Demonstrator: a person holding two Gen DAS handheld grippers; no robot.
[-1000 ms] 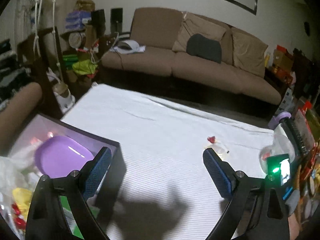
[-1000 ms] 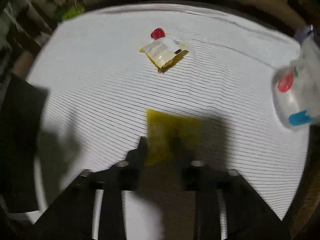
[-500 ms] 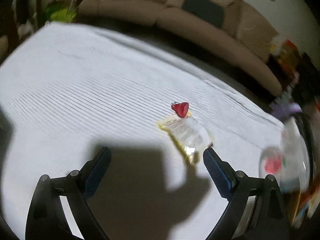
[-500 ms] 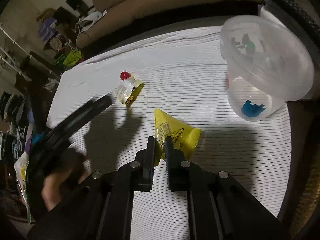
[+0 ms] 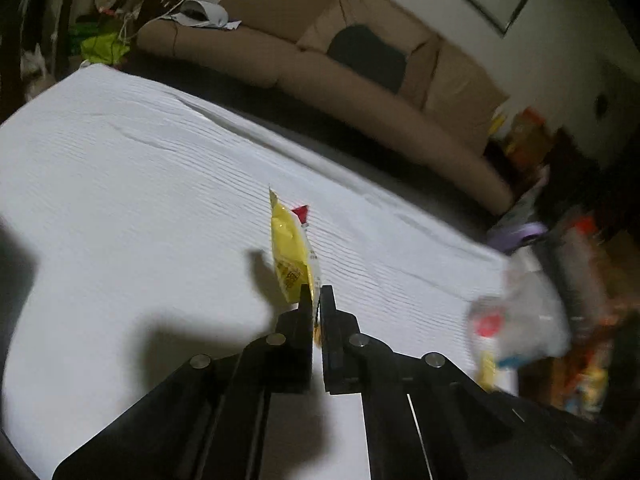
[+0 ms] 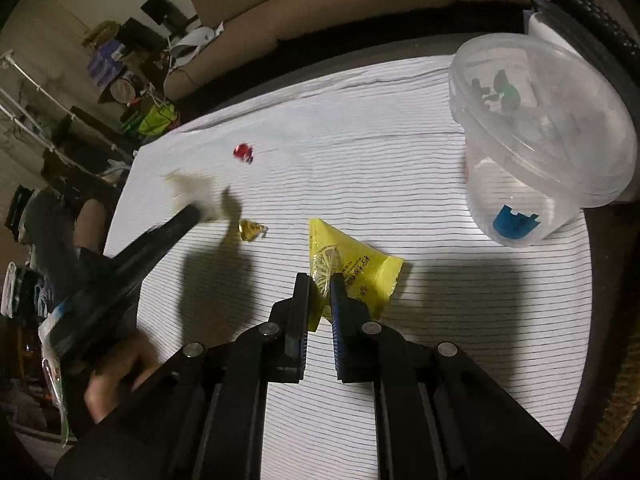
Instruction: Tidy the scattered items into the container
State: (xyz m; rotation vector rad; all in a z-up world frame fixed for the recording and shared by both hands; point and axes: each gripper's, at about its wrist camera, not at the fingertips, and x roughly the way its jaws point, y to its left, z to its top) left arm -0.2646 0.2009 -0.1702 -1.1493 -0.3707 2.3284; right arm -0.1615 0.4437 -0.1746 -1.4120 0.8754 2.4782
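Currently we are mid-pickup with both hands. Our left gripper has its jaws closed almost fully on a yellow sachet, which stands lifted above the striped tabletop at frame centre in the left wrist view; a small red item lies just behind it. Our right gripper pinches the near corner of a yellow packet, jaws narrowed around it; the packet appears to rest on the tabletop at frame centre. An amber wrapper and the red item remain loose at centre left. A clear lidded tub stands at upper right. We judge that the next move calls for carrying both held pieces to the container, which neither current view shows clearly, keeping the thin edge grips firm.
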